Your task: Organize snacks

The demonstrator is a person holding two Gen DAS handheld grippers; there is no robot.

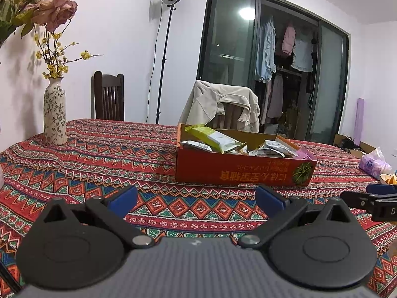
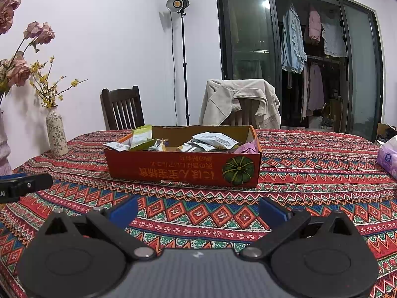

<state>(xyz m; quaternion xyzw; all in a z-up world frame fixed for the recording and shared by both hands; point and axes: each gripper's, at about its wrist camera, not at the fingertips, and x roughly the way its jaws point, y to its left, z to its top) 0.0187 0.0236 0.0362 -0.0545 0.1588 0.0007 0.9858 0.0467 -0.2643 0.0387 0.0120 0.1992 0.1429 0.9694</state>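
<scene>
Patterned tablecloth (image 2: 297,173) bare of loose packets | snacks (image 2: 211,140) heaped in red box (image 2: 183,167) at 12 o'clock — I can't tell sorted or still jumbled | left gripper (image 1: 196,198), right gripper (image 2: 198,209) — both spread, empty

box (image 2: 183,168): front wall hides lower parts of snack packets (image 2: 213,140) | tissue pack (image 2: 388,157): cut by right edge | right gripper (image 1: 369,197): mostly out of left view | box print: unreadable | chair (image 2: 244,114): mostly under jacket (image 2: 238,101)
</scene>
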